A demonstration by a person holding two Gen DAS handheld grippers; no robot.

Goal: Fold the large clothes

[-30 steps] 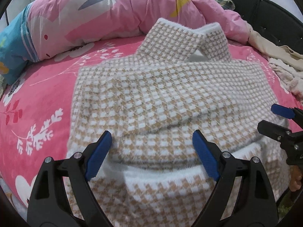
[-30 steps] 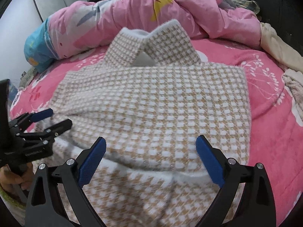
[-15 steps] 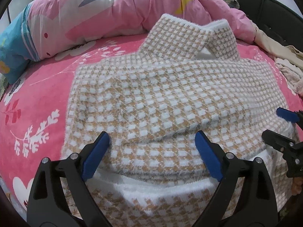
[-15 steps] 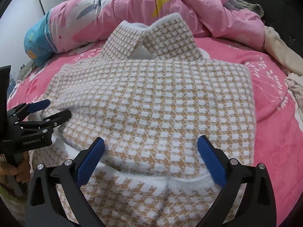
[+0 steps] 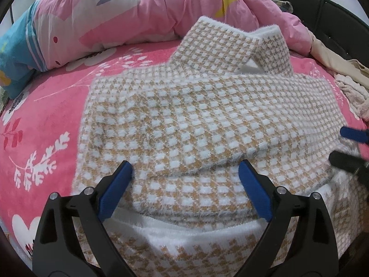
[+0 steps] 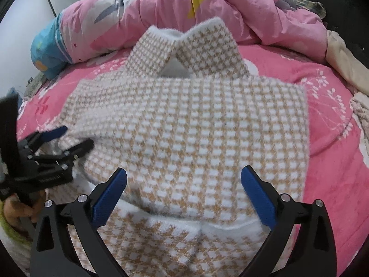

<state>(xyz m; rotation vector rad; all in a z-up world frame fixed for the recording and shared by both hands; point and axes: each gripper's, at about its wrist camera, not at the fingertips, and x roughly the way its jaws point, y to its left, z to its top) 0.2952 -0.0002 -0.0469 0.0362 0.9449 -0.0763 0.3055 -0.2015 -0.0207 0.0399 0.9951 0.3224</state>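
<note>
A fuzzy tan-and-white checked sweater [image 5: 196,120] lies flat on the bed, collar [image 5: 230,43] at the far end. Its sleeves are folded across the body. My left gripper [image 5: 184,164] hovers open over the sweater's near left part, above a folded sleeve edge, with nothing pressed between its blue pads. My right gripper [image 6: 184,169] stands open over the near right part of the sweater [image 6: 196,127]. Each gripper shows at the edge of the other's view: the right gripper [image 5: 346,145] and the left gripper [image 6: 76,136], held by a hand [image 6: 18,210].
The sweater rests on a pink floral blanket [image 5: 41,115]. A bunched pink duvet [image 5: 138,7] and a blue cushion [image 5: 13,53] lie behind the collar. Beige clothes [image 5: 334,57] are heaped at the right by a black headboard [image 5: 334,11].
The left gripper's jaws have spread slightly wider. Both grippers have stayed almost in place over the near part of the sweater, which lies as before.
</note>
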